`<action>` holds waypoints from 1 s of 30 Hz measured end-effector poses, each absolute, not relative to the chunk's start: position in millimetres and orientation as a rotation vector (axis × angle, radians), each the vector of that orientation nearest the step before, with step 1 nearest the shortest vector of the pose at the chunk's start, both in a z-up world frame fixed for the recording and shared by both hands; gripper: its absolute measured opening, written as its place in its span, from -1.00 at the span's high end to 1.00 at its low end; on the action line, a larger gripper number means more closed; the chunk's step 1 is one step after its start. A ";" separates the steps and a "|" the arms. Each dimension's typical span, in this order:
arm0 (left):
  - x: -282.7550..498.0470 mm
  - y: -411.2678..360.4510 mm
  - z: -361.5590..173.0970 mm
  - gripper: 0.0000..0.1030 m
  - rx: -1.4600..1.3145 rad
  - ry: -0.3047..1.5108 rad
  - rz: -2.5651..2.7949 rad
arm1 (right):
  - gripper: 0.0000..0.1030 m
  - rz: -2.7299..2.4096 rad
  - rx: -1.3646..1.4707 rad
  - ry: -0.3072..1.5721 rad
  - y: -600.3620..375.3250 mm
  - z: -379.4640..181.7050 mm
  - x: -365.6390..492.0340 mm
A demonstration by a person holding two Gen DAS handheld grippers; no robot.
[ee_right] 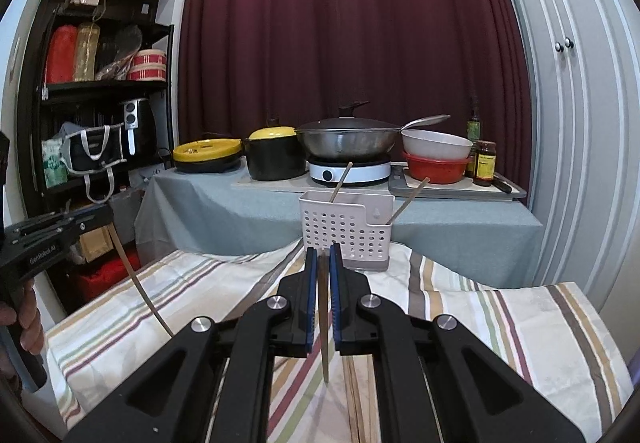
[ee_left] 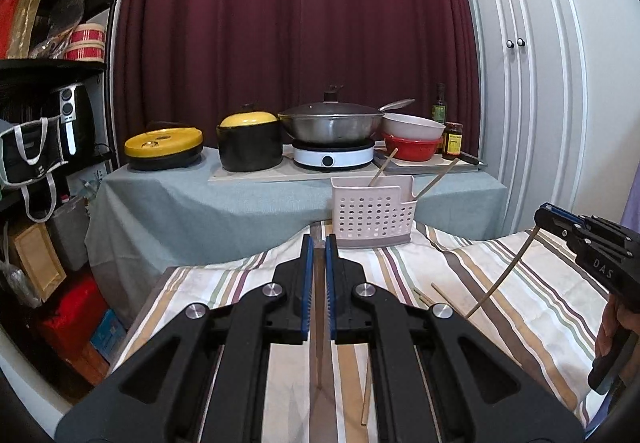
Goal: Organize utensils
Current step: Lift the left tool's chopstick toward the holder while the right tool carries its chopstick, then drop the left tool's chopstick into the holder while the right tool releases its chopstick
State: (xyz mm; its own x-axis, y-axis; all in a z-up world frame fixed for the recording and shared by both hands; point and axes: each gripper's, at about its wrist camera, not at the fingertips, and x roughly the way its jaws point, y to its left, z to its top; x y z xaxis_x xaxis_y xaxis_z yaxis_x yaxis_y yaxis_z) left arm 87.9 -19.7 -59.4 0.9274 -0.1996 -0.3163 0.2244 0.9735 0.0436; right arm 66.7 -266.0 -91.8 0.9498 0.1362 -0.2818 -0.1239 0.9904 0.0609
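Observation:
A white perforated utensil holder stands on the striped cloth, straight ahead of both grippers, with two chopsticks leaning in it. My left gripper is shut on one chopstick that hangs down between its blue pads; it also shows at the left edge of the right wrist view. My right gripper is shut on another chopstick, and it appears at the far right of the left wrist view. Several loose chopsticks lie on the cloth below.
Behind the holder a grey-covered counter carries a yellow-lidded pan, a black pot, a wok on an induction hob, stacked bowls and bottles. A black shelf fills the left side. White cupboard doors stand on the right.

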 end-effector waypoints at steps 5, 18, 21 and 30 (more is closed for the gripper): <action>98.1 -21.8 -48.4 0.88 0.090 0.309 -0.226 | 0.87 0.147 0.066 0.281 -276.6 -81.6 77.3; 170.3 -47.9 18.0 0.88 0.066 0.203 -0.286 | 0.87 0.160 0.028 0.123 -290.3 -12.9 129.7; 197.4 -57.0 36.3 0.88 0.055 0.168 -0.280 | 0.87 0.150 0.018 0.087 -293.2 0.0 150.3; 277.2 -97.9 73.3 0.88 0.084 0.052 -0.260 | 0.87 0.117 0.000 0.018 -306.2 21.8 220.1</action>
